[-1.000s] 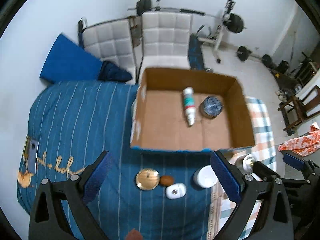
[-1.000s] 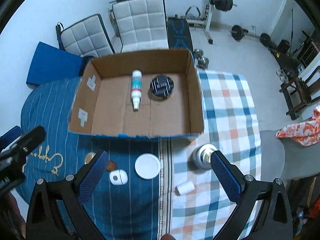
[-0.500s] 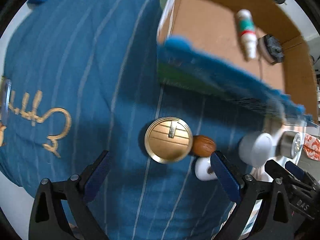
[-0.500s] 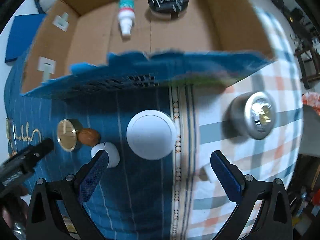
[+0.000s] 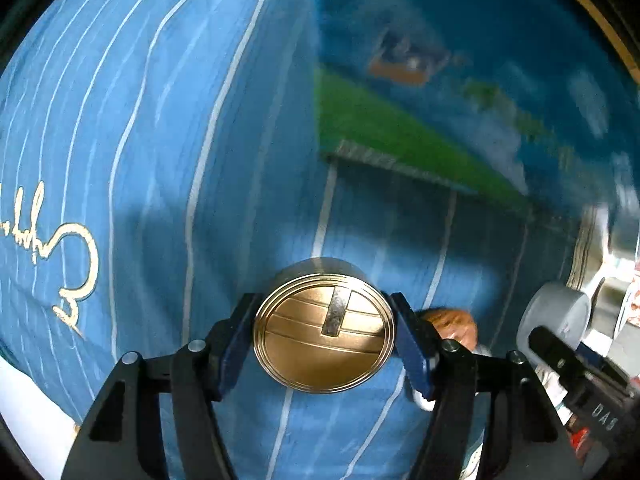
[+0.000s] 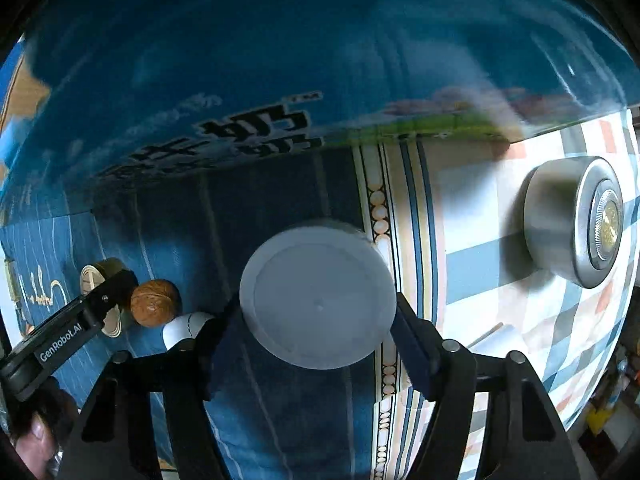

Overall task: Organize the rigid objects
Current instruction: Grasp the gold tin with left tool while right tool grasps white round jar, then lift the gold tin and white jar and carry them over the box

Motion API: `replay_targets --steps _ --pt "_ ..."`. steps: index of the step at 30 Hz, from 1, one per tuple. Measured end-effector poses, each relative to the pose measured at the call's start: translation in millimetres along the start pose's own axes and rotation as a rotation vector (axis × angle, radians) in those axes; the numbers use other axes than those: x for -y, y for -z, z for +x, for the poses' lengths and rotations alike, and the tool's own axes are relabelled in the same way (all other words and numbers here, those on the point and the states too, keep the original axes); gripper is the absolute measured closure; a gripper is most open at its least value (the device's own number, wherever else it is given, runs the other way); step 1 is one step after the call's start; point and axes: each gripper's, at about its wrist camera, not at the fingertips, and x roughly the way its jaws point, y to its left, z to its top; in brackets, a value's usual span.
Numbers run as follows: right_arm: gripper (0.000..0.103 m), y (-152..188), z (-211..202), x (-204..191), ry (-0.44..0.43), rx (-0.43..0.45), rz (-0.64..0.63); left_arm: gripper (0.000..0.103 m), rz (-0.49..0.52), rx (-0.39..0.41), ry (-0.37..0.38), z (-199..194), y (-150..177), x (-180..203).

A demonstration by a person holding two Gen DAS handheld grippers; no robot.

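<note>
My left gripper is shut on a round gold tin that rests on the blue striped bedspread; both blue pads touch its sides. My right gripper is shut on a round white jar, its pads against both sides. A walnut and a small white object lie between the two; the walnut also shows in the left wrist view. The blue outer wall of the cardboard box rises just behind.
A silver round tin lies on its side on the checked cloth to the right. The left gripper's arm shows in the right wrist view. The box wall fills the upper part of the left wrist view.
Both grippers have dropped low to the bed and closed from wide open: the left onto the gold tin, the right onto the white jar.
</note>
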Motion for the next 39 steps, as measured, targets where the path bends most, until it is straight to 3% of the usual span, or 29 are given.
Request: replay_targets --steps 5,12,19,24,26,31,39 --pt "0.032 13 3 0 0.005 -0.052 -0.052 0.04 -0.002 -0.007 -0.025 -4 28 -13" --pt "0.032 75 17 2 0.033 -0.175 -0.15 0.04 0.016 -0.046 -0.01 6 87 -18" --pt "0.032 76 20 1 0.037 -0.158 -0.106 0.037 0.024 -0.063 -0.029 24 100 -11" --pt "0.031 64 25 9 0.047 -0.169 -0.086 0.037 0.038 -0.058 -0.039 20 90 -4" --pt "0.031 77 28 5 0.054 -0.171 -0.072 0.037 0.037 -0.056 -0.042 20 88 4" --pt "0.031 73 37 0 0.088 -0.169 -0.093 0.04 0.032 -0.05 -0.04 21 89 -7" --pt "0.033 91 3 -16 0.073 -0.089 -0.148 0.04 0.066 0.018 -0.009 -15 111 8"
